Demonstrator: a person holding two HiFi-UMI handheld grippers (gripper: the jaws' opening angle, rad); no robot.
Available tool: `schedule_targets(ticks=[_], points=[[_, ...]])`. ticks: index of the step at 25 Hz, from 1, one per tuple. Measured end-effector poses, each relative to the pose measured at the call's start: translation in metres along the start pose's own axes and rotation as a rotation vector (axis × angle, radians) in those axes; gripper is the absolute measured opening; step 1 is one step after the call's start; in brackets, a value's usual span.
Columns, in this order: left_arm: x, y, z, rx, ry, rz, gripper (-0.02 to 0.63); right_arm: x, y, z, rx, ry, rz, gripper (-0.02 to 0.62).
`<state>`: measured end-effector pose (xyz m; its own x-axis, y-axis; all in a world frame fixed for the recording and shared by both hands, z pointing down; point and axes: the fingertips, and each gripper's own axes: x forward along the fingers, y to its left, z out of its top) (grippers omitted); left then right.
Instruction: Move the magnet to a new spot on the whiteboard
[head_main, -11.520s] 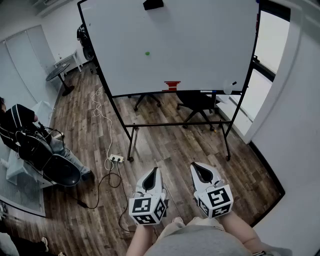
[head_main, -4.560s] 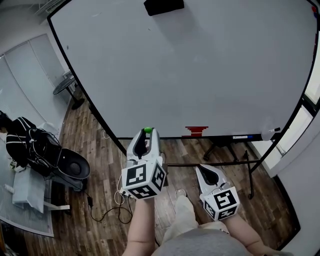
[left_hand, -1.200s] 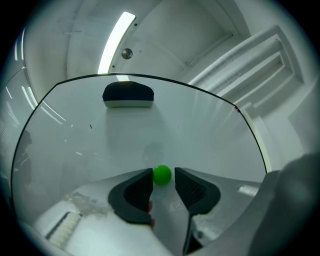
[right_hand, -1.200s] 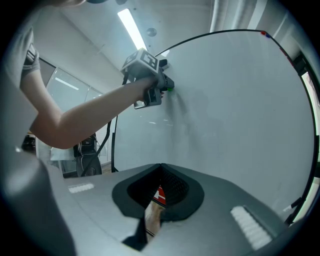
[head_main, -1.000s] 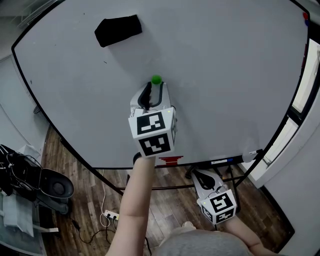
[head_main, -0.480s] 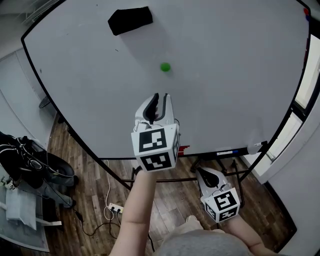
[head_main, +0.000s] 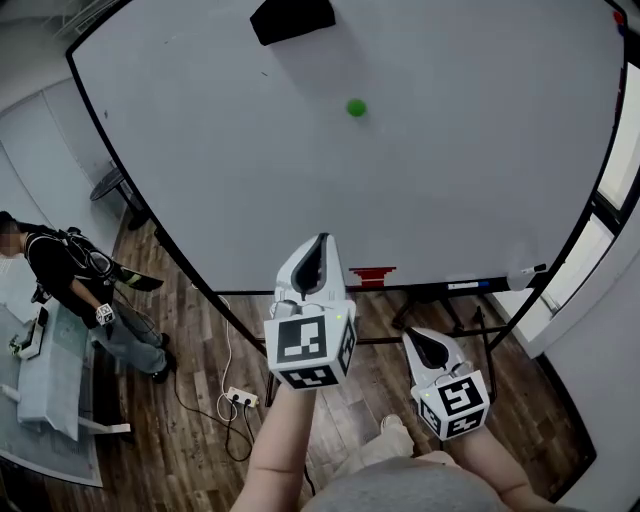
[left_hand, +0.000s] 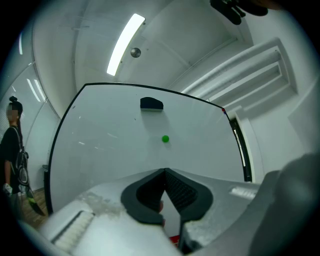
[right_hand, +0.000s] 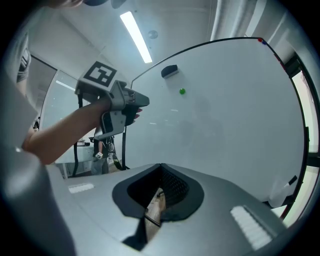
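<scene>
The small green magnet (head_main: 356, 107) sticks high on the whiteboard (head_main: 200, 160), below and right of a black eraser (head_main: 293, 18). My left gripper (head_main: 321, 241) hangs well below the magnet, off the board, its jaws shut with nothing between them. In the left gripper view the magnet (left_hand: 165, 139) shows far beyond the closed tips (left_hand: 164, 171). My right gripper (head_main: 425, 339) rests low near my body, shut and empty. From the right gripper view I see the magnet (right_hand: 182, 91), the eraser (right_hand: 170, 70) and the left gripper (right_hand: 134, 108) held up at the left.
The board's tray holds a red object (head_main: 372, 272), a marker (head_main: 462, 285) and a white bottle (head_main: 520, 277). A person (head_main: 65, 275) stands at the far left. A power strip (head_main: 238, 397) and cables lie on the wood floor. Windows are at the right.
My left gripper has left the magnet on the board, dropped downward away from it, and closed its jaws. The right gripper has stayed low.
</scene>
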<state>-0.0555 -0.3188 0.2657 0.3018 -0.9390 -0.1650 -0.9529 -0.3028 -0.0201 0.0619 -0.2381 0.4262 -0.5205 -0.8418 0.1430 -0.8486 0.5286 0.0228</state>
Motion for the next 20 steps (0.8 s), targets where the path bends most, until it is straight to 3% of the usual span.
schedule_targets(ticks=[12, 20], points=[[-0.099, 0.038, -0.075, -0.125, 0.11, 0.082, 0.005, -0.004, 0.039, 0.004, 0.007, -0.025, 0.052, 0.002], [-0.148, 0.044, -0.128, -0.15, 0.195, 0.104, 0.005, -0.006, 0.045, 0.007, 0.017, -0.046, 0.063, 0.002]])
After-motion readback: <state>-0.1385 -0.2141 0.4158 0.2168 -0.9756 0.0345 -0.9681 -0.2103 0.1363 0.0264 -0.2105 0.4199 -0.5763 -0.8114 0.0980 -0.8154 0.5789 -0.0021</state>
